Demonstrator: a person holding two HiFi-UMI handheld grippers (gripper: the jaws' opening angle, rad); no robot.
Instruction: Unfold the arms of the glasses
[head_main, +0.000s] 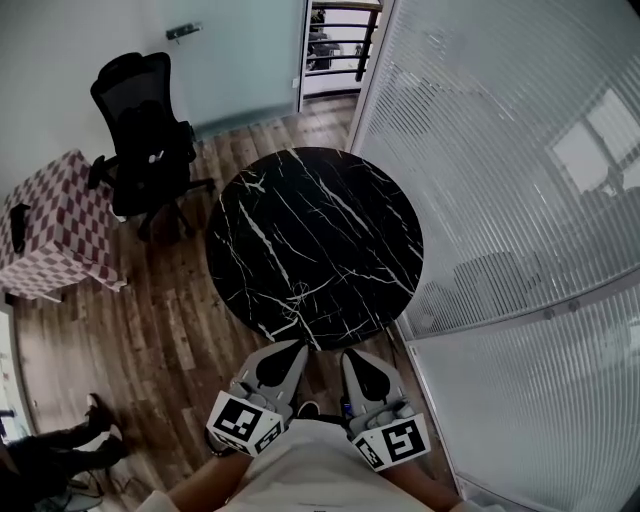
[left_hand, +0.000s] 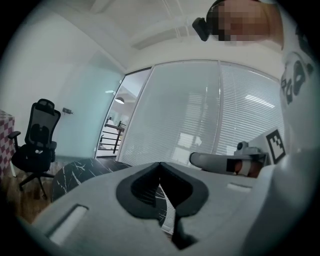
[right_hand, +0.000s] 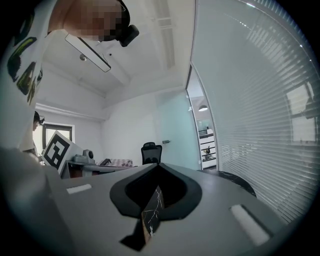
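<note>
A round black marble table (head_main: 315, 240) with white veins stands just ahead of me. I make out no glasses on it in any view. My left gripper (head_main: 299, 346) is held low at the table's near edge, jaws pressed together with nothing between them. My right gripper (head_main: 350, 356) sits beside it, also shut and empty. In the left gripper view the grey jaws (left_hand: 160, 164) meet at their tips, with the marble table (left_hand: 80, 172) beyond. In the right gripper view the jaws (right_hand: 157, 165) are likewise closed, and a sliver of marble shows below them.
A black office chair (head_main: 145, 130) stands left of the table on the wooden floor (head_main: 170, 330). A checkered-cloth table (head_main: 50, 225) is at far left. A glass wall with blinds (head_main: 500, 200) runs along the right. Someone's feet (head_main: 95, 415) show at lower left.
</note>
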